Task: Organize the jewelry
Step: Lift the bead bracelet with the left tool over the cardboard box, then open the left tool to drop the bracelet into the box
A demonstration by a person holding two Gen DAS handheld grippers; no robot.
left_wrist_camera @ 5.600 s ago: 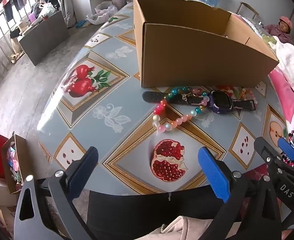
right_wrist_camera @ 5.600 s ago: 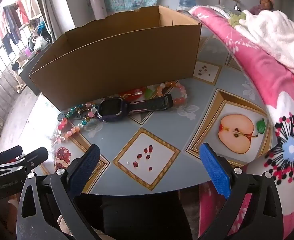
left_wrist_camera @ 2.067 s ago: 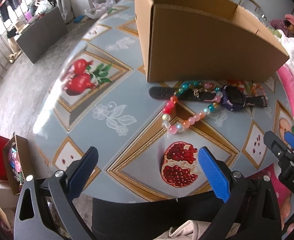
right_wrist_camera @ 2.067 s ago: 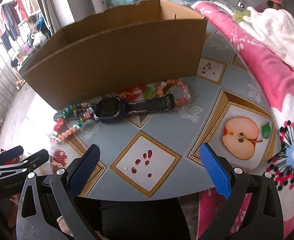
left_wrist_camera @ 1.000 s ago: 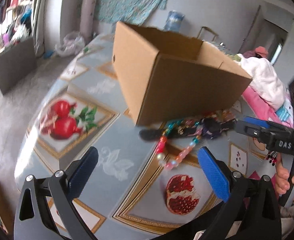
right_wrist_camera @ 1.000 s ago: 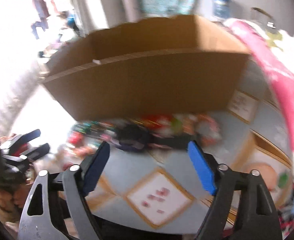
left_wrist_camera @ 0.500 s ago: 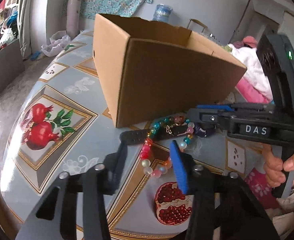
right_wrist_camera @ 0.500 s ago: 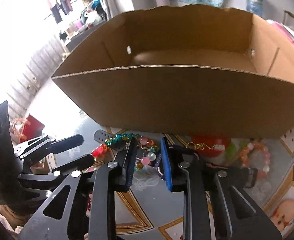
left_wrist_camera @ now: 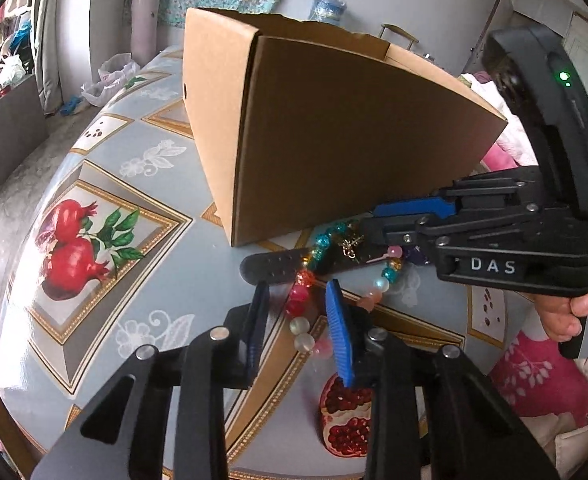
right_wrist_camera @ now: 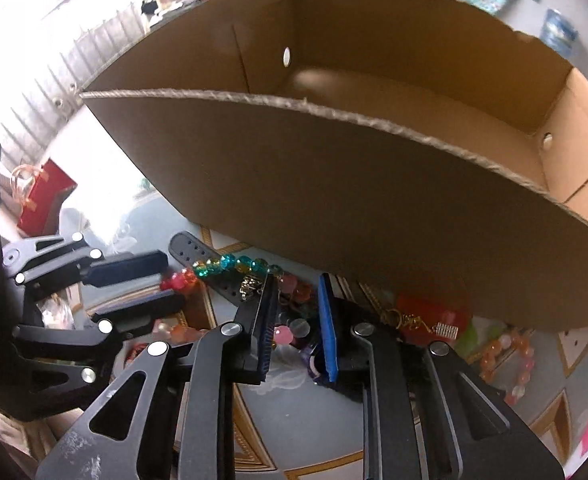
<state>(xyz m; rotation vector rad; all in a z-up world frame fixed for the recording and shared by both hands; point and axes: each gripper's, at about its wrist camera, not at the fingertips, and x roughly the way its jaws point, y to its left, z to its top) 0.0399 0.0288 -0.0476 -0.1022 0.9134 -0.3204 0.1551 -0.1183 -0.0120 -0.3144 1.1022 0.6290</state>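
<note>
Currently your left gripper (left_wrist_camera: 296, 312) is straddling the near side of the bead necklace (left_wrist_camera: 306, 280) on the table (left_wrist_camera: 105, 288), jaws just narrowing, not yet visibly pinching. Your right gripper (right_wrist_camera: 294, 322) is closing over its far side atop the watch (right_wrist_camera: 189, 250), before the cardboard box (right_wrist_camera: 334, 208); grip unconfirmed.

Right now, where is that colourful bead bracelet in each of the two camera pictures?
Left wrist view: the bead bracelet lies at centre, on the table just below the cardboard box, looped over a black watch strap.
Right wrist view: it is at lower centre-left, under the box's front wall.
Shared landmark: the cardboard box.
</note>
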